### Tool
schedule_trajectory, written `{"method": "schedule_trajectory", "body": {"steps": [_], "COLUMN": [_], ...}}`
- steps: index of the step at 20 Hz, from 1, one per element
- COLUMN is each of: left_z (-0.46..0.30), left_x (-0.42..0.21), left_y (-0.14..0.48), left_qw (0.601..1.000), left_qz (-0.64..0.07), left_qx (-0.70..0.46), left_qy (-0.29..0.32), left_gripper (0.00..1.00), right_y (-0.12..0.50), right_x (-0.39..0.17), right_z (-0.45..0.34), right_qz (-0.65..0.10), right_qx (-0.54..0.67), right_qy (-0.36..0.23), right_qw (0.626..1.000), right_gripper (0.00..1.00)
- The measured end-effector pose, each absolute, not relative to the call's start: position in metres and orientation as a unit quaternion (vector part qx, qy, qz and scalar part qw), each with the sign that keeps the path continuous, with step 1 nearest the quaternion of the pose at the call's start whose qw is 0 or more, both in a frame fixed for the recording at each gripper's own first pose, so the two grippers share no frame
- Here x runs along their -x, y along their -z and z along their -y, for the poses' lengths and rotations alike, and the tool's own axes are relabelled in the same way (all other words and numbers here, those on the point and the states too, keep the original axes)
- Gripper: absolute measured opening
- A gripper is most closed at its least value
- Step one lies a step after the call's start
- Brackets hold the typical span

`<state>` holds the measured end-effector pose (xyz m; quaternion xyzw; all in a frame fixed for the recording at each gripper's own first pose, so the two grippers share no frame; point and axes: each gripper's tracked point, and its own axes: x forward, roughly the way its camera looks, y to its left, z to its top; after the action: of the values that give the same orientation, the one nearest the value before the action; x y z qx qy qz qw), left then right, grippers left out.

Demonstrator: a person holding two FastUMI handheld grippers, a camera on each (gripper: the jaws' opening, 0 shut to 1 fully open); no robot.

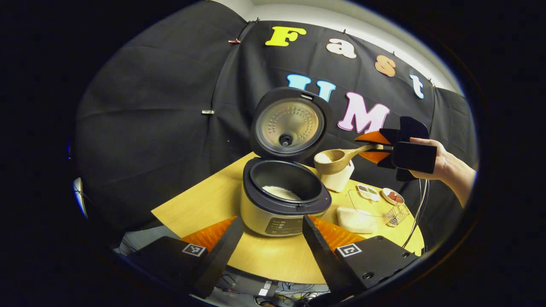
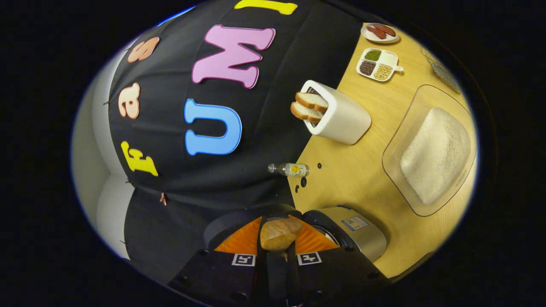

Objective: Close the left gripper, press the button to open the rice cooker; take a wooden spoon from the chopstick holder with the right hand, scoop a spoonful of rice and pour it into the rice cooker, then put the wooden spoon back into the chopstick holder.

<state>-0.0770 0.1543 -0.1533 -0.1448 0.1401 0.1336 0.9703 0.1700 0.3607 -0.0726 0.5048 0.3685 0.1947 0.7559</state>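
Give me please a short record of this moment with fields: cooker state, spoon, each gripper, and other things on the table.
cooker: the beige rice cooker with dark rim stands open, its round lid raised; white rice lies inside
spoon: the light wooden spoon holds rice, level, beside the cooker, not yet over it
right gripper: shut on the spoon's handle
left gripper: open, holds nothing, in front of the cooker
table: the clear tray with a rice heap, white holder with bread slices, small bottle
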Motion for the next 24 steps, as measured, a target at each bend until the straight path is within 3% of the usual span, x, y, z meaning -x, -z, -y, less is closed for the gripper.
{"method": "schedule_trajectory", "body": {"steps": [7,11,24], "left_z": [-0.165,-0.167,-0.169], "left_x": [0.07,0.068,0.063], "left_y": [0.151,0.156,0.159], "left_qw": [0.972,0.97,0.97], "left_qz": [-0.139,-0.145,-0.158], "left_qx": [0.139,0.147,0.135], "left_qy": [-0.131,-0.131,-0.128], "left_gripper": [0.96,0.95,0.96], "right_y": [0.061,0.062,0.067], "right_x": [-0.155,-0.144,-0.11], "right_z": [-0.418,-0.449,-0.502], "right_qz": [-0.303,-0.255,-0.131], "right_qx": [-0.329,-0.221,0.012], "right_qy": [-0.291,-0.346,-0.482], "right_qw": [0.846,0.875,0.866], "right_gripper": [0.21,0.21,0.21]}}
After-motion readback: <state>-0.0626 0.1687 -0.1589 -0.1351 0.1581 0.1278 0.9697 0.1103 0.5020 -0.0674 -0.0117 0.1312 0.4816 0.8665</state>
